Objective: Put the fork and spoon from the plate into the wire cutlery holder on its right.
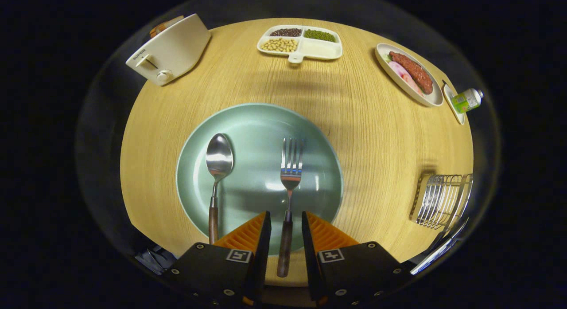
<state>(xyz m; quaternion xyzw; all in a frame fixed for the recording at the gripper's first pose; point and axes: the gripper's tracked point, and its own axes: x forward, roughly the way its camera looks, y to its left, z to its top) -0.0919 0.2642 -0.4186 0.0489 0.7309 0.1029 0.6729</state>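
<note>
On the plate (248, 123), gripper (285, 220) spread astride fork (290, 176) handle — spoon (218, 167) beside, toaster (170, 49) lettering unreadable.

**Bystanders on the round wooden table**

The divided tray (300, 44) serves as the landmark, sitting at the far edge of the wooden table (367, 136). Its compartments hold dark beans, green beans and pale yellow beans, with one larger section looking empty. Well to the left of the tray stands a cream toaster (170, 49), tilted, its lever and dial facing the table's middle. To the right of the tray lies an oval dish (409, 74) with red and pink slices. Just beyond that dish, further right of the tray, a small green-labelled bottle (467, 100) lies on its side.
</note>
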